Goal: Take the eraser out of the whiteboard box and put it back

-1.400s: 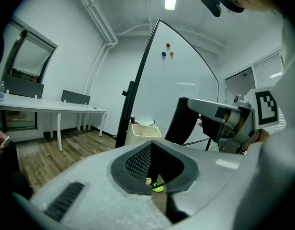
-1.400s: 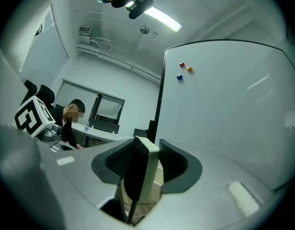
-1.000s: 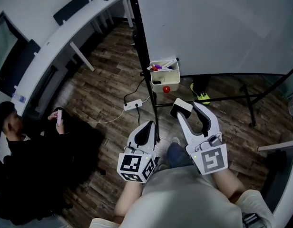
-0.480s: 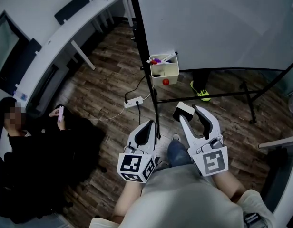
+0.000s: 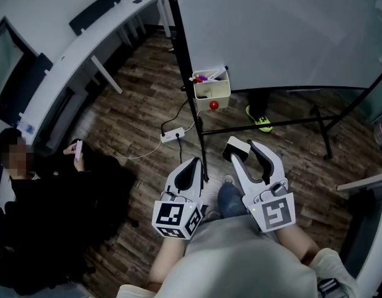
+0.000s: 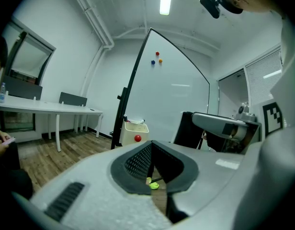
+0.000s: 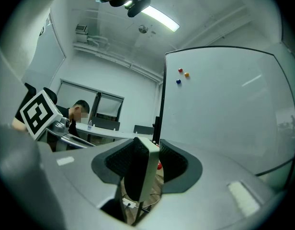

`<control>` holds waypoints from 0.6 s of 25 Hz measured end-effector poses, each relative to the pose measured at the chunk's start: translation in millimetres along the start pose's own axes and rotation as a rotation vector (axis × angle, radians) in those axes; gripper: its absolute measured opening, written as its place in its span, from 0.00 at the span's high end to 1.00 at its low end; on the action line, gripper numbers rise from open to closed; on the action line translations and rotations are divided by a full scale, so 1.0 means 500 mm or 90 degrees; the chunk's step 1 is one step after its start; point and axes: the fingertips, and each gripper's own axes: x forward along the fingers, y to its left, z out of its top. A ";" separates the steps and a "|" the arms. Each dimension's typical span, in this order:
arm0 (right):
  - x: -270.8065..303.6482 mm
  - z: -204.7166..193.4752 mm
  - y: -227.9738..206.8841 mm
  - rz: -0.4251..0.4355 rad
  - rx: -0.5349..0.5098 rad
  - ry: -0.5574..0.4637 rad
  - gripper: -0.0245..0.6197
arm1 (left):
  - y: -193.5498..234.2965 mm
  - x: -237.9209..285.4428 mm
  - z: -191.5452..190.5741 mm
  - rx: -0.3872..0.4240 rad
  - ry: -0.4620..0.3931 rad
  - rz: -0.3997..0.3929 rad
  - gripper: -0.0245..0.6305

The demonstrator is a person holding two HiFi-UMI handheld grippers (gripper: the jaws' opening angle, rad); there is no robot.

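Head view: can't really see down into the whiteboard box (image 5: 211,92) hanging at the edge of the whiteboard (image 5: 278,23). Just marker ends (image 5: 209,76) poking out the top and a red magnet (image 5: 214,105) on its front. Bottom of the frame mostly blocked by the wearer's shirt (image 5: 240,259). Eraser (image 5: 236,144) out of the box, pinched in the right gripper (image 5: 248,151) at centre right, lower in the frame than the box and clearly apart from it. Left gripper (image 5: 192,166) at centre, closed up on nothing.

Left gripper view: jaws together, with only a sliver of floor (image 6: 159,201) and a yellow-green shoe (image 6: 153,185) showing through. Box (image 6: 135,128) small, centre left.

Right gripper view: clamped on the eraser (image 7: 139,174), standing on edge dead centre and hiding most of the box. Only the red magnet (image 7: 159,166) peeking past it.
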 end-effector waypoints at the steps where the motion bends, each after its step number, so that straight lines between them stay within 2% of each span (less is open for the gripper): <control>1: 0.000 -0.001 0.001 0.000 0.001 0.000 0.69 | 0.000 -0.001 -0.001 0.001 0.000 0.000 0.96; 5: -0.001 -0.003 0.006 0.001 0.001 0.000 0.69 | -0.005 -0.005 -0.004 0.021 0.004 -0.003 0.96; 10: 0.002 -0.001 0.012 0.005 0.006 -0.002 0.69 | -0.006 -0.010 0.004 -0.006 -0.012 -0.010 0.96; 15: 0.006 0.003 0.009 0.000 0.010 -0.004 0.69 | 0.000 -0.006 0.008 -0.004 -0.009 -0.003 0.96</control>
